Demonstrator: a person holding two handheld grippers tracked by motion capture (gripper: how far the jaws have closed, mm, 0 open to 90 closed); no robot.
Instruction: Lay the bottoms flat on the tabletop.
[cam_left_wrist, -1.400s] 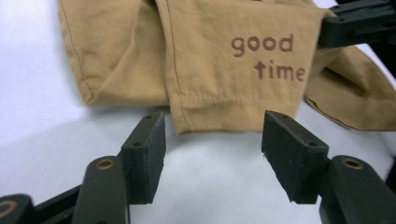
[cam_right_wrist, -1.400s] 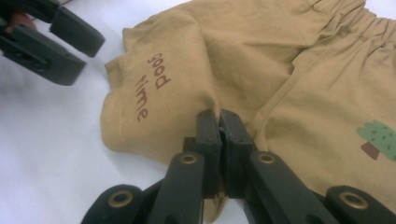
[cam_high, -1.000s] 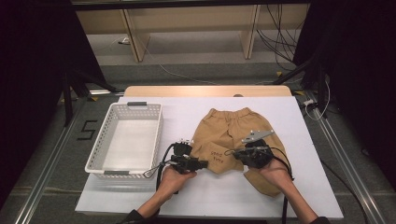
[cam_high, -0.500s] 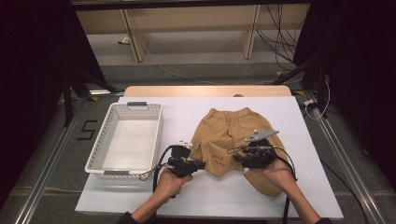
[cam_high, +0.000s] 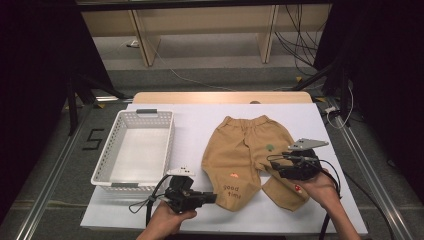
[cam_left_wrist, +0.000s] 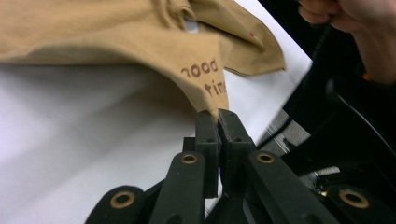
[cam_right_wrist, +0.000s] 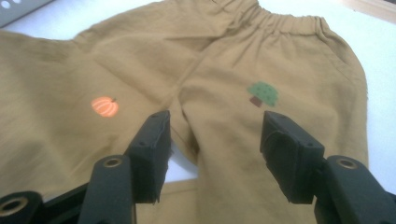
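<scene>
Where left gripper (cam_left_wrist: 218, 116) pinches shorts (cam_left_wrist: 116, 32), hem hidden.

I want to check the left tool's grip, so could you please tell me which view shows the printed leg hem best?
The left gripper view: the hem sits pinched between the shut left tool, lettering readable. The high view shows the hem small beside that tool. The right gripper view shows the shorts higher up, under the open right tool.

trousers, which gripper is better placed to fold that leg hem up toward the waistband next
Left. The left gripper is already shut on the hem of the tan trousers, by the printed words. The right gripper hangs open above the crotch, holding nothing.
</scene>
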